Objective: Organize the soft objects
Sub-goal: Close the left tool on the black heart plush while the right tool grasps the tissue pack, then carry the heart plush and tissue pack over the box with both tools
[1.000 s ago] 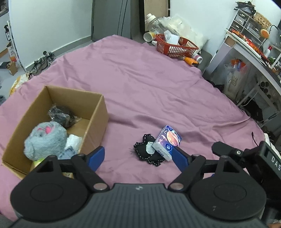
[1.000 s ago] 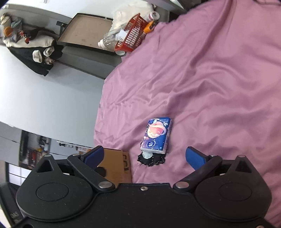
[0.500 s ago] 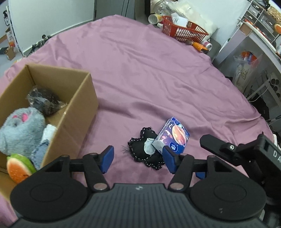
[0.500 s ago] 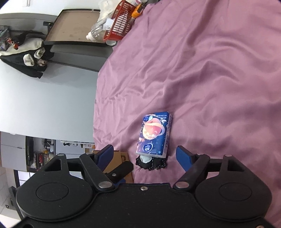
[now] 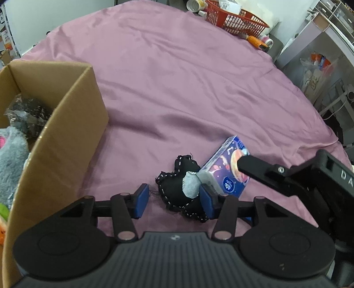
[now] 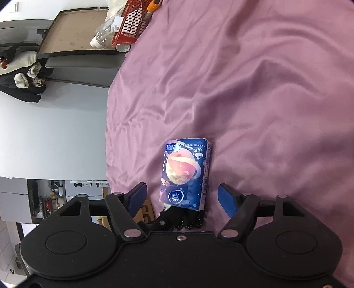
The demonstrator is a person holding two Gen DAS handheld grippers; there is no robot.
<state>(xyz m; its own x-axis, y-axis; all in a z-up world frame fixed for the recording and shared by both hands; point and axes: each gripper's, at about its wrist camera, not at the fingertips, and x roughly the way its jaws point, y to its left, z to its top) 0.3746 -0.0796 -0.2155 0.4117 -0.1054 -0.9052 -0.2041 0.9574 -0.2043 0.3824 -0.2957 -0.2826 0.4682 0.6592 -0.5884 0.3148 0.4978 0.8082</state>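
A black heart-shaped plush [image 5: 177, 188] with white stitching lies on the purple sheet [image 5: 177, 88], its right end under a blue tissue pack [image 5: 223, 175]. My left gripper [image 5: 174, 200] hangs low over the plush, jaws closing; the plush sits between the blue pads, and the left pad still stands clear of it. My right gripper [image 6: 181, 197] straddles the tissue pack [image 6: 185, 175], jaws closing, with a gap on each side. Only an edge of the plush [image 6: 192, 218] shows below the pack. One right finger [image 5: 261, 170] crosses over the pack in the left wrist view.
An open cardboard box [image 5: 73, 133] stands at the left, holding a grey plush [image 5: 11, 159] and a black bag [image 5: 26, 113]. A red basket [image 5: 239, 20] with bottles sits at the bed's far edge. Shelves and bags stand beyond the right edge.
Both grippers have sunk toward the plush and tissue pack, which look larger and closer. Both pairs of jaws have narrowed around them. The box has slid toward the left edge.
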